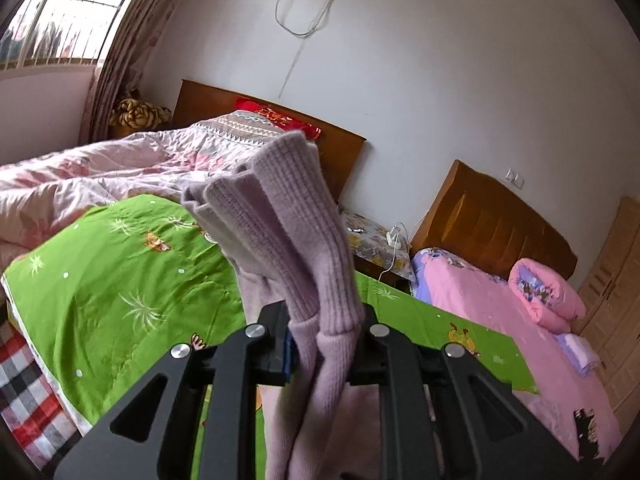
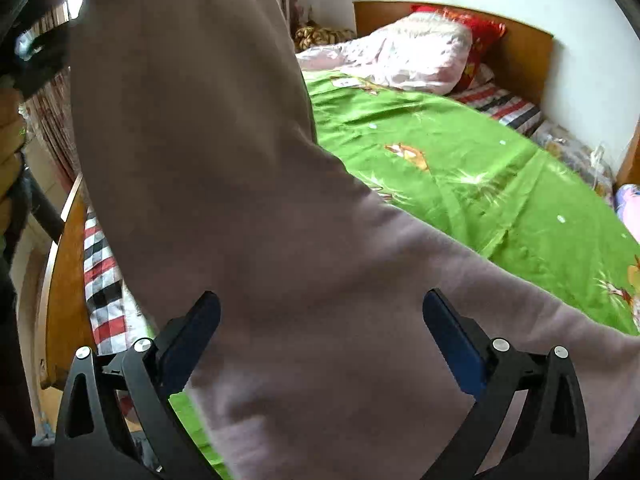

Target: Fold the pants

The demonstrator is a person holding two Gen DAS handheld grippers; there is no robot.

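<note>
We are holding the lilac knit pants [image 1: 288, 240] up off the bed, and the left gripper [image 1: 326, 344] is pinching the ribbed end, its fingers [image 1: 286, 350] pressed onto a bunched handful of cloth. The right gripper [image 2: 320, 344] is sitting with its fingers [image 2: 452, 336] spread wide, the cloth [image 2: 280, 240] lying between them but not clamped. To do this step well, we judge we should close the right fingers on an edge, pull the cloth taut, then lower it flat. The pants are hanging with their long axis running up from the right gripper, ribbed end topmost. Beyond, the green bedspread [image 2: 460, 152] is waiting, with the headboard [image 2: 520, 52] at its far edge.
</note>
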